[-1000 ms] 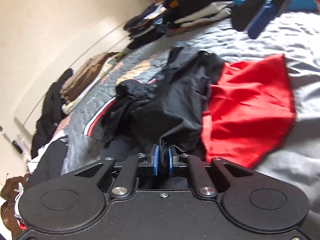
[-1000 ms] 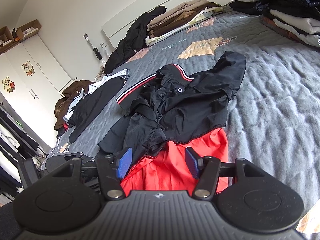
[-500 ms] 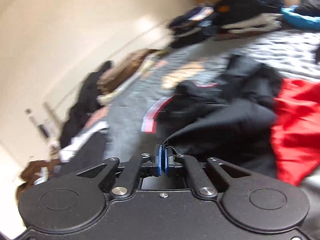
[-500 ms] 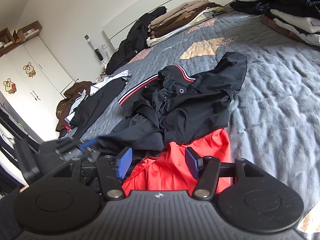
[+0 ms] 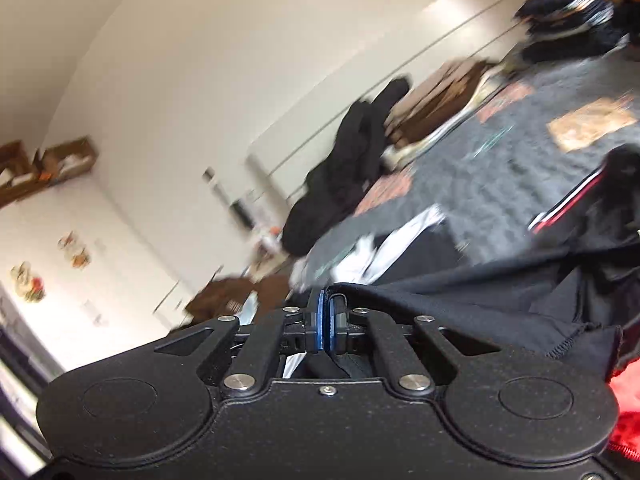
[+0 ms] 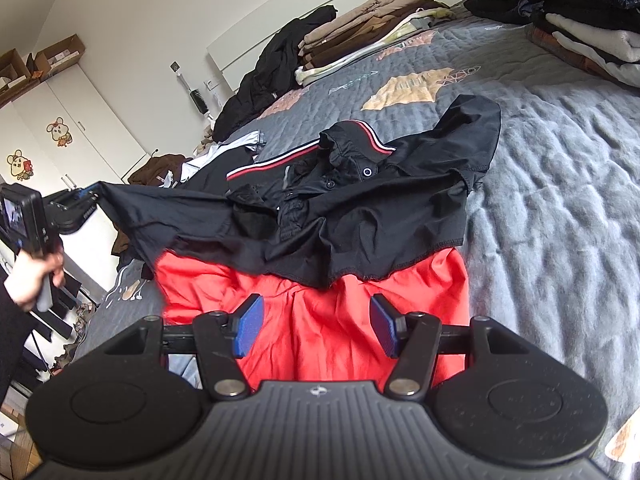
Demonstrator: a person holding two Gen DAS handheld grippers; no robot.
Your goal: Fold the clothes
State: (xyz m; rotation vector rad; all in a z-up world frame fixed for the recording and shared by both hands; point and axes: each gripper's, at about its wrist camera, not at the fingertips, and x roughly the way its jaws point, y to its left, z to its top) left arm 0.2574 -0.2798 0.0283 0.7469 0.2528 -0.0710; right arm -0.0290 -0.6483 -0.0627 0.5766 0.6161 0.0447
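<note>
The fingers of the left gripper [image 5: 326, 322] are pressed together on a black hem edge of the black polo shirt [image 6: 360, 204], and this corner is drawn out to the left side, so the cloth hangs stretched between the gripper and the rest of the garment. In the right wrist view the same gripper [image 6: 86, 196] shows at the far left with the person's hand [image 6: 34, 276] around its handle, and the pulled corner makes a long taut flap above the bed [image 6: 560, 184]. The fingers of the right gripper [image 6: 316, 330] stand apart and hold nothing – they hover over the red cloth [image 6: 320, 316] that lies just under the lower edge of the shirt. I judge that the step in hand is spreading the shirt flat, before any real fold is made. The next move probably calls for the right fingers to take the opposite hem or shoulder, so that both sides can be pulled straight and laid down smooth. The shirt itself is still crumpled: its collar, with the red and white stripes, is turned up near the middle, one sleeve reaches toward the far right, and the body is bunched in soft folds – thin fabric that will likely slip and wrinkle easily. The shirt lies in the middle of the grey quilted bed, partly over the red cloth.
</note>
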